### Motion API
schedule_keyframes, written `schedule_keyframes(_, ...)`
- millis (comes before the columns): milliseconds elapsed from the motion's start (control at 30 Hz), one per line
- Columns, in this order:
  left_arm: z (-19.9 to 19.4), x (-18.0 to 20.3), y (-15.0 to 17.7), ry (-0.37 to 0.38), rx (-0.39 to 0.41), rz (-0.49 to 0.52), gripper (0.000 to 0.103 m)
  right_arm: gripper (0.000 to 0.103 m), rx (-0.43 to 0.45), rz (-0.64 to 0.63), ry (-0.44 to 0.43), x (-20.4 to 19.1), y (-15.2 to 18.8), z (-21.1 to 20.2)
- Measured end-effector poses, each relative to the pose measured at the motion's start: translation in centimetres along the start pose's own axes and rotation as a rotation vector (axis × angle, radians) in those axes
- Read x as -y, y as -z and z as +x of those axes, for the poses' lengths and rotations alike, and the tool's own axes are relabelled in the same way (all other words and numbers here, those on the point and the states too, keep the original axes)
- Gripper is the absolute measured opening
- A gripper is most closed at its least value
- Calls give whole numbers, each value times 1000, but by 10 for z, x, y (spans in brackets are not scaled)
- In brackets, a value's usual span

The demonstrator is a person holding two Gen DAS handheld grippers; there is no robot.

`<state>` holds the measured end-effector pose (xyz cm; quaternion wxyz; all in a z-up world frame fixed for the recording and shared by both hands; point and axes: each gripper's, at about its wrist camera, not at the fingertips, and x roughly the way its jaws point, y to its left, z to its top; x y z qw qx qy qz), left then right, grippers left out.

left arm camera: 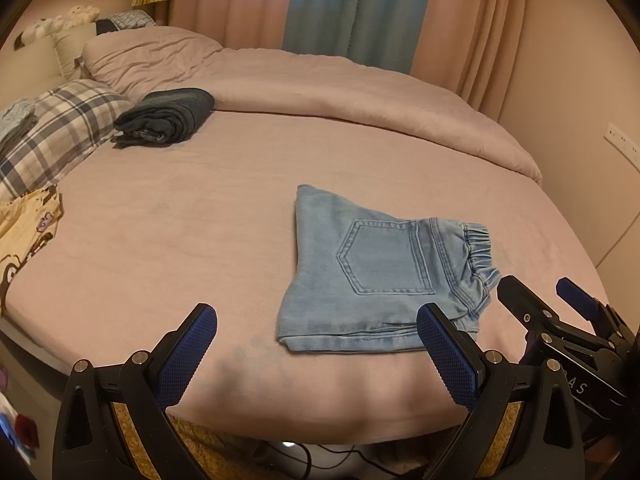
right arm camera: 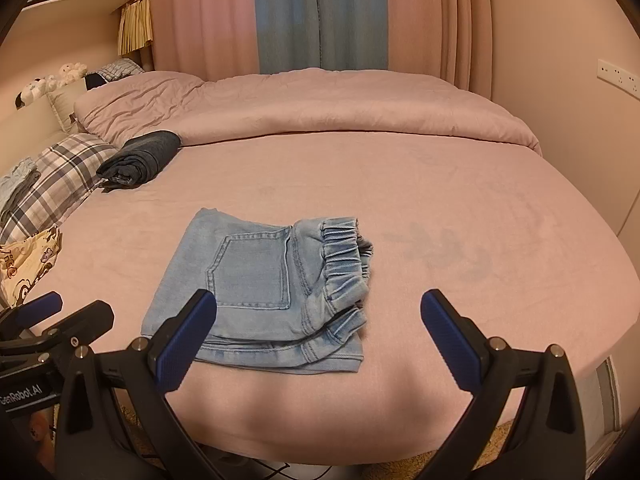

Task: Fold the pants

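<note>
My jeans [right arm camera: 260, 280] lie folded on the bed [right arm camera: 440, 200]; both my left claw [left arm camera: 316, 354] and right claw [right arm camera: 318, 338] hang apart, empty. Folding looks finished; next I'd only tidy edges.

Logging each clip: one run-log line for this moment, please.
jeans: folded, flat on bed | left tongs: open, empty | right tongs: open, empty

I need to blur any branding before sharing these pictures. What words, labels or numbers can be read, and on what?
"GenRobot.AI": white print on the black left gripper body, first letter cut off at the edge.
"AS": end of white print on the black right gripper body; the rest is hidden.
Yellow cartoon-print cloth: lettering too blurred to read.
</note>
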<state>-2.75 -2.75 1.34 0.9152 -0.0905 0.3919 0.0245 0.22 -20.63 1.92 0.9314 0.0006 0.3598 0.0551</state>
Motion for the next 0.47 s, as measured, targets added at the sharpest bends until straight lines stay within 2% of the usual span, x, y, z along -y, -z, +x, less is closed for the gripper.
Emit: schedule_keyframes(467,-1,2,-2,5,7,7,100,103,-2,0,1,-1,1,0)
